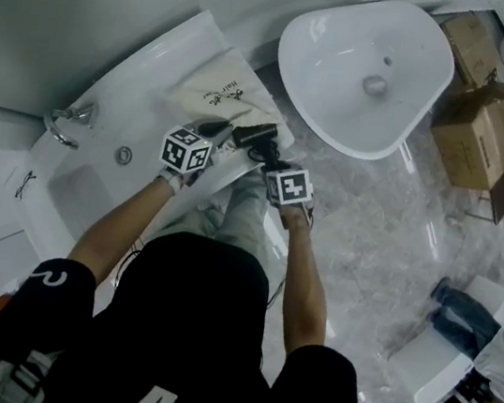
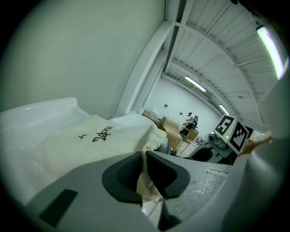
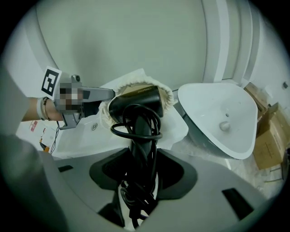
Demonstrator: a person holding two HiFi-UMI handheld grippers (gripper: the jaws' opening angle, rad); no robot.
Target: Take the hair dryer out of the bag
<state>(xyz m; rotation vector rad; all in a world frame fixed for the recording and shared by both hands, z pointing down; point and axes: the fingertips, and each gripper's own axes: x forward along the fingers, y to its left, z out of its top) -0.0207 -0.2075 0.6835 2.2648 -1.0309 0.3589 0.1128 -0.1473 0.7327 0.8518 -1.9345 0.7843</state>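
Observation:
A cream cloth bag (image 1: 223, 95) with dark lettering lies on the rim of the white bathtub (image 1: 146, 94). My left gripper (image 1: 208, 132) is shut on a fold of the bag's fabric (image 2: 146, 179) near its mouth. The black hair dryer (image 1: 254, 134) sticks out of the bag's mouth. In the right gripper view its head (image 3: 138, 102) is still ringed by the bag's frilled opening (image 3: 168, 96). My right gripper (image 3: 138, 172) is shut on the dryer's handle, which has the black cord (image 3: 136, 131) wound round it. The left gripper (image 3: 93, 96) shows beside the bag.
A white oval basin (image 1: 367, 72) stands just right of the bag. The tub's tap (image 1: 65, 124) and drain (image 1: 124, 155) are at the left. Cardboard boxes (image 1: 479, 118) sit on the marble floor beyond the basin. Another person's legs (image 1: 457, 314) show at the right.

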